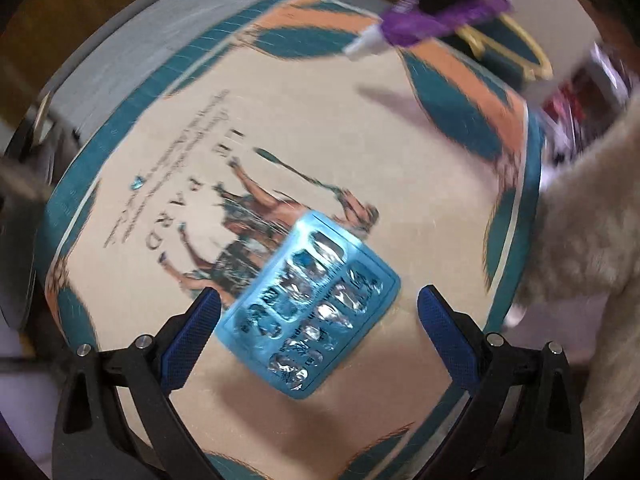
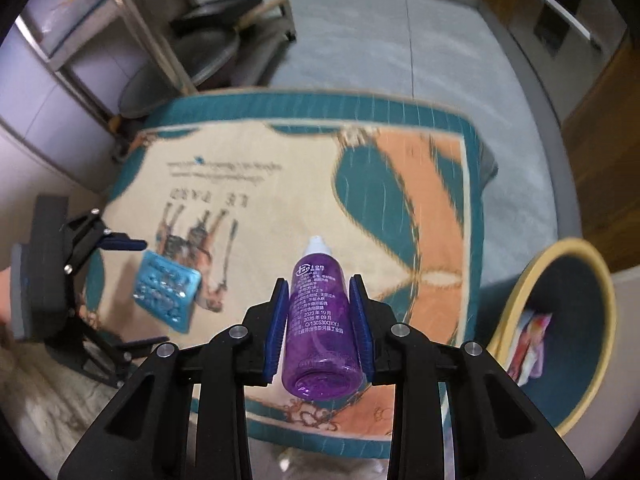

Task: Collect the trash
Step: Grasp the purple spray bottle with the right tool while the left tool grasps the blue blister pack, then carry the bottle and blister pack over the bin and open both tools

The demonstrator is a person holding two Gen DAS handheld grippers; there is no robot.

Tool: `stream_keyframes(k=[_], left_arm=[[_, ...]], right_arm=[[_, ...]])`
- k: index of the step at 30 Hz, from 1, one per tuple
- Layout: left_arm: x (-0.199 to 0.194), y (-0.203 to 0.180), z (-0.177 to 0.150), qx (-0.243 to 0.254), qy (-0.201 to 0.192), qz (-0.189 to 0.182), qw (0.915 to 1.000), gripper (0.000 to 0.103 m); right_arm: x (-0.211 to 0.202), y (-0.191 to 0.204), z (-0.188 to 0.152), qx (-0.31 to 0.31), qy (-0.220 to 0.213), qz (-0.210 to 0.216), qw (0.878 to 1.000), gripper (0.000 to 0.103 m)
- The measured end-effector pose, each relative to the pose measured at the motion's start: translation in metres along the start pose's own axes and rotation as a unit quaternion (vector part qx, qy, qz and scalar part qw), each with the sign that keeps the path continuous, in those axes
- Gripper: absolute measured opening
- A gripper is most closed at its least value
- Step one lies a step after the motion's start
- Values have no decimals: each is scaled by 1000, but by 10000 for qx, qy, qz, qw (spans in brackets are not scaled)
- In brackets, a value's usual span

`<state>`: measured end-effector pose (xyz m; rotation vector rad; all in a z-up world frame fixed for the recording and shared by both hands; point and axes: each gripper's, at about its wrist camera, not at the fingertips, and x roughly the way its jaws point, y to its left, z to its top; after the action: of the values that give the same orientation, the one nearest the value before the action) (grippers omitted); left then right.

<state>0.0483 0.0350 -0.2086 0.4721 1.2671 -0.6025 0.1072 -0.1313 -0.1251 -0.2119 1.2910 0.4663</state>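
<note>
A blue empty pill blister pack (image 1: pixel 310 312) lies on a patterned cloth-covered table (image 1: pixel 360 128). My left gripper (image 1: pixel 320 304) is open, its blue fingers on either side of the pack, just above it. The pack also shows in the right wrist view (image 2: pixel 166 290), with the left gripper (image 2: pixel 120 292) beside it. My right gripper (image 2: pixel 320 312) is shut on a purple plastic bottle (image 2: pixel 320 324) with a white tip, held above the table. The bottle also shows in the left wrist view (image 1: pixel 432 20). A round teal bin with a yellow rim (image 2: pixel 560 332) stands at the right and holds wrappers.
A grey rug (image 2: pixel 400 48) covers the floor beyond the table. A metal rack with pans (image 2: pixel 208 32) stands at the back left. Wooden furniture (image 2: pixel 600 120) lies to the right. A fluffy beige fabric (image 1: pixel 592 240) sits at the table's edge.
</note>
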Motion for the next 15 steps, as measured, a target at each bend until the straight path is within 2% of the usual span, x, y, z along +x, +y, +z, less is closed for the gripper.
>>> stream_keyframes(k=[5,7,11,15], left_arm=[[14,-2,0,185,164,101,9996,97],[24,2,0,131,321,40,9994,98],[26,9,5,-60,316,-89,9994,96],[21,23,15,-475,208,-97,9986,75]], right_arm=[[16,3,-1,-58,213,-66,9997,33],[22,5,-4,-109,336,-79,9993,33],[31,5,-8,-141,487,-85,9987,32],[49,3,-14,-240,837,-210,9960,32]])
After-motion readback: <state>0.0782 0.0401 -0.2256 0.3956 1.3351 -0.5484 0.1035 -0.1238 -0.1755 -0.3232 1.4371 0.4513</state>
